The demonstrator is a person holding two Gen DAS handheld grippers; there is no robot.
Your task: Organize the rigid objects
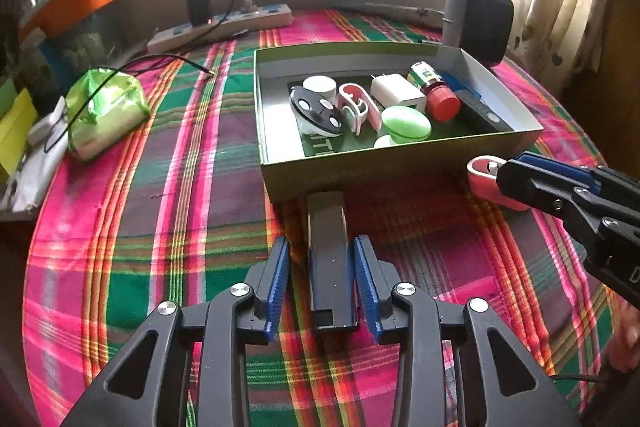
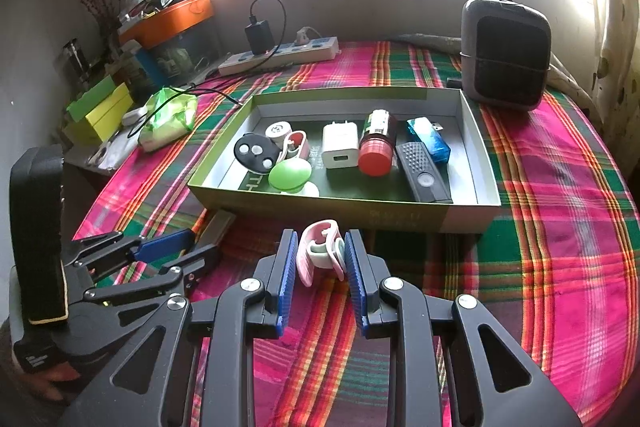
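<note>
Left gripper (image 1: 322,259) spread open around a long black bar (image 1: 331,259), blue pads (image 1: 365,267) flanking its sides, slight gaps visible, not clamped. Bar lying flat on the plaid cloth (image 1: 160,227), running toward 12 o'clock, far end just beside the near wall of the green box (image 1: 360,167). At 2 o'clock from the left gripper, the right gripper's tip against a pink clip.

Right gripper (image 2: 321,259) likewise parted, pink-and-white clip (image 2: 322,257) sitting between the pads (image 2: 354,267) on the cloth; contact hard to judge. Straight ahead at 12 o'clock, the box, holding a black disc with white dots (image 2: 256,153), a green knob (image 2: 290,175), a second pink clip (image 2: 296,143), a white charger (image 2: 339,145), a red-capped bottle (image 2: 376,147), a black remote (image 2: 422,173) and a blue stick (image 2: 428,139). Beyond at 1 o'clock, a grey speaker (image 2: 504,55). At 10 o'clock, a green packet (image 2: 168,119); at 11 o'clock, a power strip (image 2: 280,55).
</note>
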